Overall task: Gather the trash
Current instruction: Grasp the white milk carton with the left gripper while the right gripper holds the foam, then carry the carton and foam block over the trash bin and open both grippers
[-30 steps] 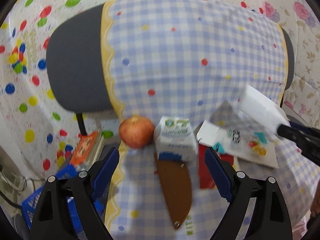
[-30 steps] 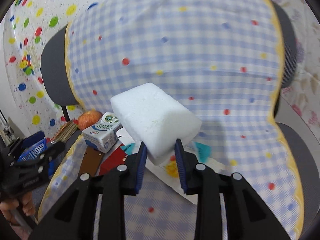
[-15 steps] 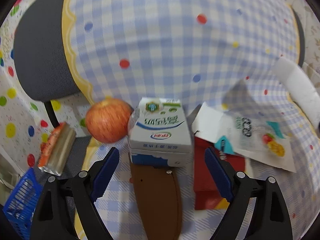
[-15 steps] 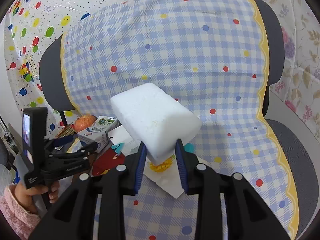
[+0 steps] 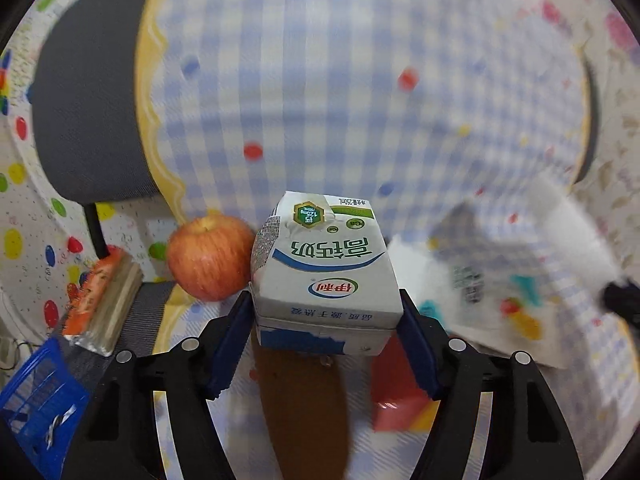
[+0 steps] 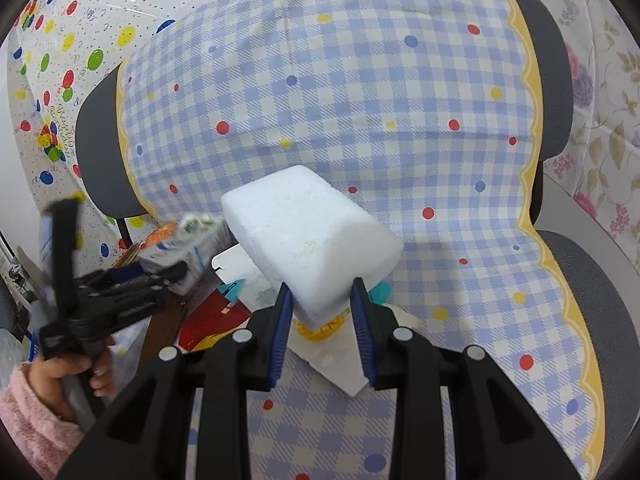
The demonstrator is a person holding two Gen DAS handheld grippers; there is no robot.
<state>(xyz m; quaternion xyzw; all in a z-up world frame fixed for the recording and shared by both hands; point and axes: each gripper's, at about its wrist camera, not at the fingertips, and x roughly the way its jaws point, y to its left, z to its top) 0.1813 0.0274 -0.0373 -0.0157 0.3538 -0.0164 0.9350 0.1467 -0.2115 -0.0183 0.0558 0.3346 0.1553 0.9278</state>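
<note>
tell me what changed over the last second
The left claw moved in and closed on the milk carton. The right claw still grips the foam block; the apple and wrappers stayed put.

Lighting is even, bright and indoor; its source cannot be determined. No glare. Both views bow strongly toward black round edges. Left wrist view: background cloth point(image 5: 360, 100) and wrapper point(image 5: 492, 300) are motion-smeared, while the milk carton point(image 5: 326, 276) and apple point(image 5: 208, 262) remain sharp. Right wrist view: sharp, except the smeared left gripper point(image 6: 160, 276). A soft shadow lies beneath the foam block point(image 6: 312, 240).
</note>
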